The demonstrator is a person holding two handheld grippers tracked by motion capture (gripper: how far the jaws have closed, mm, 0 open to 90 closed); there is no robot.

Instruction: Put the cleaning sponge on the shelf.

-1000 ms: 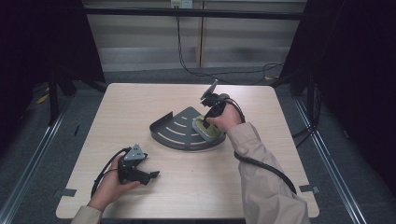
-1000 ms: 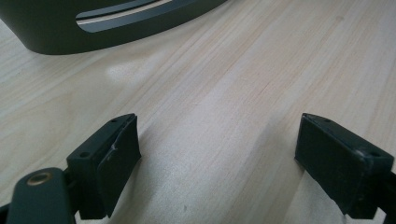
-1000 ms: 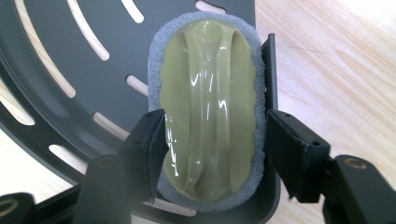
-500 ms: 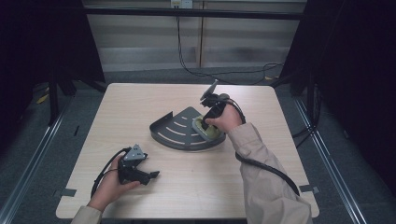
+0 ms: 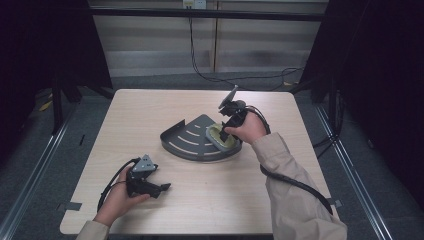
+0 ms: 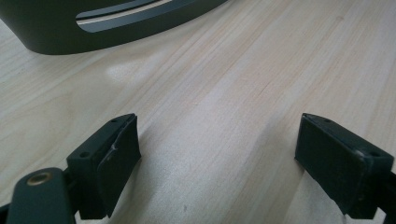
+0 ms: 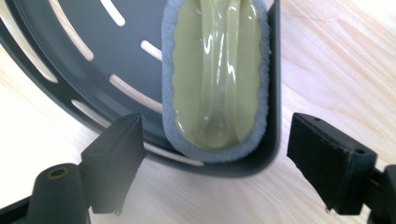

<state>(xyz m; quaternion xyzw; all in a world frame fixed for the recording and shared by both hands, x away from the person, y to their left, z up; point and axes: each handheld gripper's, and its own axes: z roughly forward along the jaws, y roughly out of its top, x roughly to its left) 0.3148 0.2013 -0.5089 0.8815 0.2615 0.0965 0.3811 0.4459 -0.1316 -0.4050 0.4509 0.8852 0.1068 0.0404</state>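
Two grippers: each held in one of the person's hands over the pale wooden surface, doing quite different jobs at this moment.
Right gripper: poised above the near right end of the rack, its jaws spread wide with nothing between them, straddling the brush from above.
Brush: an olive-green, glossy oval body with a grey fuzzy rim, lying flat inside the rack against its curved right wall; in the high view it sits at the rack's right end.
Rack: a dark grey, fan-shaped tray with slotted floor and a raised rim, resting mid-surface; the slots suggest a draining holder, which would explain why the brush lies in it.
Likely reason for the right-hand pose: jaws open on either side of the brush's end read as the gap just around a placing or a picking up; which one, I cannot tell.
Left gripper: resting low near the front left of the surface, well apart from the rack, jaws parted and empty, seemingly parked out of the way.
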